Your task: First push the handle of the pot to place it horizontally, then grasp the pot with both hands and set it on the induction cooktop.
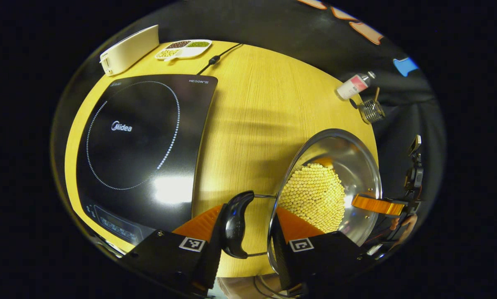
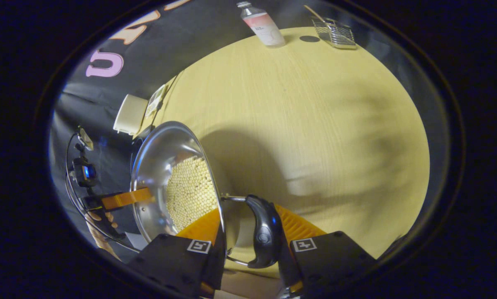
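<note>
Wooden table (image 2: 314, 116), steel pot (image 1: 348, 162) of beans beside the cooktop (image 1: 140, 141), not on it, left gripper (image 1: 248, 232) and right gripper (image 2: 252, 236) each clamped on a pot handle.

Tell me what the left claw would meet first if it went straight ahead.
Probably nothing soon: the left claw holds the pot by its handle, and ahead lies bare table, with the cooktop off to one side. Depth is unclear.

left gripper view: close at pot (image 1: 335, 187) handle, faces cooktop (image 1: 140, 141) | right gripper view: opposite handle, faces tabletop (image 2: 314, 124) | shared: pot (from opposite sides)
</note>
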`<state>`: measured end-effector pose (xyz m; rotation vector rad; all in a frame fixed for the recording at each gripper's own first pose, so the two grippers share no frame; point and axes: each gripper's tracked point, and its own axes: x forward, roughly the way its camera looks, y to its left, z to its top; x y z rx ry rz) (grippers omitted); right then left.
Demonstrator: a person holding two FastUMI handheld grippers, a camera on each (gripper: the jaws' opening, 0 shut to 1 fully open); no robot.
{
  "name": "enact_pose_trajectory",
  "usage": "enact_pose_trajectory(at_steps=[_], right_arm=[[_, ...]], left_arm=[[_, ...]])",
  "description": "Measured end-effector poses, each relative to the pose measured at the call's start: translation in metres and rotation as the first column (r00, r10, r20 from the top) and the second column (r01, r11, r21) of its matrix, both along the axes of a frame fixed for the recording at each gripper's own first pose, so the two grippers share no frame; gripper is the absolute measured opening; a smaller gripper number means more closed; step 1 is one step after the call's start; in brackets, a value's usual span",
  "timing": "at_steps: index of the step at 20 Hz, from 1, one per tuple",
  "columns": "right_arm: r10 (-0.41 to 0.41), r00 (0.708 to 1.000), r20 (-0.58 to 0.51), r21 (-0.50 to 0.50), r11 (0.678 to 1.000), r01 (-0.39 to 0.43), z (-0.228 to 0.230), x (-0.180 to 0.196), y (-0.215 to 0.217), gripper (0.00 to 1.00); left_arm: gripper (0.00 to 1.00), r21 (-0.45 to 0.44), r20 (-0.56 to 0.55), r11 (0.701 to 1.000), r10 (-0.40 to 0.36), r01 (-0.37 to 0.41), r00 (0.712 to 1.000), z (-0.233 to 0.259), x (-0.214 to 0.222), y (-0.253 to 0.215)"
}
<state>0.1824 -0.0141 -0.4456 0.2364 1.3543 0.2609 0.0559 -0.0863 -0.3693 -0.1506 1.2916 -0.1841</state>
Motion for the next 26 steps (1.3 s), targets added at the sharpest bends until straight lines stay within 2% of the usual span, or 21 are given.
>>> enact_pose_trajectory(at_steps=[1, 7, 11, 13, 14, 15, 16, 19, 20, 26], right_arm=[[-0.005, 1.0, 0.001, 0.002, 1.0, 0.005, 0.0, -0.001, 0.0, 0.5], [-0.027, 0.999, 0.036, 0.001, 1.0, 0.027, -0.003, 0.001, 0.003, 0.5], [-0.046, 0.997, 0.066, -0.001, 0.999, 0.046, -0.004, 0.003, 0.003, 0.5], [-0.062, 0.995, 0.079, -0.003, 0.998, 0.063, -0.003, 0.005, 0.003, 0.5], [-0.068, 0.994, 0.083, -0.001, 0.998, 0.068, -0.004, 0.006, 0.003, 0.5], [-0.072, 0.994, 0.084, 0.0, 0.997, 0.072, -0.004, 0.006, 0.003, 0.56], [-0.076, 0.994, 0.082, 0.0, 0.997, 0.076, -0.004, 0.007, 0.003, 0.5], [-0.069, 0.994, 0.086, -0.006, 0.998, 0.07, -0.002, 0.006, 0.002, 0.5], [-0.067, 0.993, 0.094, -0.009, 0.998, 0.069, -0.002, 0.008, 0.001, 0.49], [-0.057, 0.99, 0.129, -0.022, 0.998, 0.061, -0.006, 0.013, 0.001, 0.5]], left_arm=[[0.61, 0.008, 0.009, 1.0, -0.009, 0.009, 1.0, 0.005, -0.004, 0.003], [0.59, 0.02, 0.047, 0.999, -0.044, 0.043, 0.998, 0.025, -0.017, 0.029], [0.61, 0.031, 0.061, 0.997, -0.072, 0.071, 0.995, 0.035, -0.017, 0.064], [0.59, 0.023, 0.063, 0.997, -0.074, 0.073, 0.995, 0.041, -0.014, 0.086], [0.59, 0.021, 0.07, 0.997, -0.077, 0.075, 0.995, 0.046, -0.012, 0.098], [0.59, 0.021, 0.076, 0.997, -0.08, 0.079, 0.994, 0.048, -0.008, 0.11], [0.59, 0.025, 0.079, 0.996, -0.085, 0.083, 0.993, 0.052, -0.005, 0.123], [0.57, 0.042, 0.09, 0.995, -0.097, 0.093, 0.991, 0.058, 0.008, 0.165], [0.6, 0.042, 0.094, 0.995, -0.093, 0.089, 0.991, 0.06, 0.013, 0.179], [0.59, 0.05, 0.115, 0.995, -0.095, 0.09, 0.989, 0.066, 0.048, 0.247]])
